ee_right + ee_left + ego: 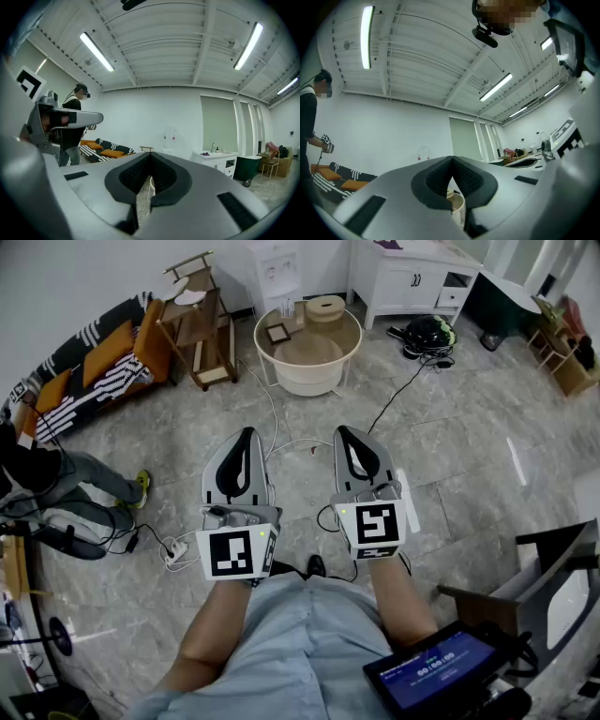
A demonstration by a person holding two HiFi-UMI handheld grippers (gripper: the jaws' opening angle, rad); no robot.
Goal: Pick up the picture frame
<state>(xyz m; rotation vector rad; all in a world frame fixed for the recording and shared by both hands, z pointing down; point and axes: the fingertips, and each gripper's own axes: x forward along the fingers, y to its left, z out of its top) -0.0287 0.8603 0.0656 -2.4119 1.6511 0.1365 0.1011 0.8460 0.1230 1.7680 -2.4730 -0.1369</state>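
Broadly, a grey marble-tiled floor [450, 437] spreads beneath both tools. Far ahead and to the left of the left tool [246, 433] stands a sofa [103, 367] with black-and-white striped and orange cushions. Far ahead and to the right of the right tool [345, 431] stands a white cabinet [412, 282].

Straight ahead of the two tools, well apart from them, is a round cream surface [309, 381] with a raised rim. Just left of it stands a wooden rack [199, 324].

The tools are held side by side over the floor and point toward the round surface. In the left gripper view the left tool's dark ribbed pads meet at their tips, with nothing between them. In the right gripper view the right tool's jaws are likewise pressed together and empty.

Behind the right tool, low at the person's side, a tablet [433, 669] shows a blue screen. A black helmet [429, 331] lies on the floor ahead and to the right of the right tool.

On the round surface a round wooden container [325, 307] sits toward the far side. The picture frame [277, 332], small and dark-edged, lies on the surface's left part, ahead of the left tool and well apart from both tools. A white power strip [173, 552] lies on the floor just left of the left tool's marker cube.
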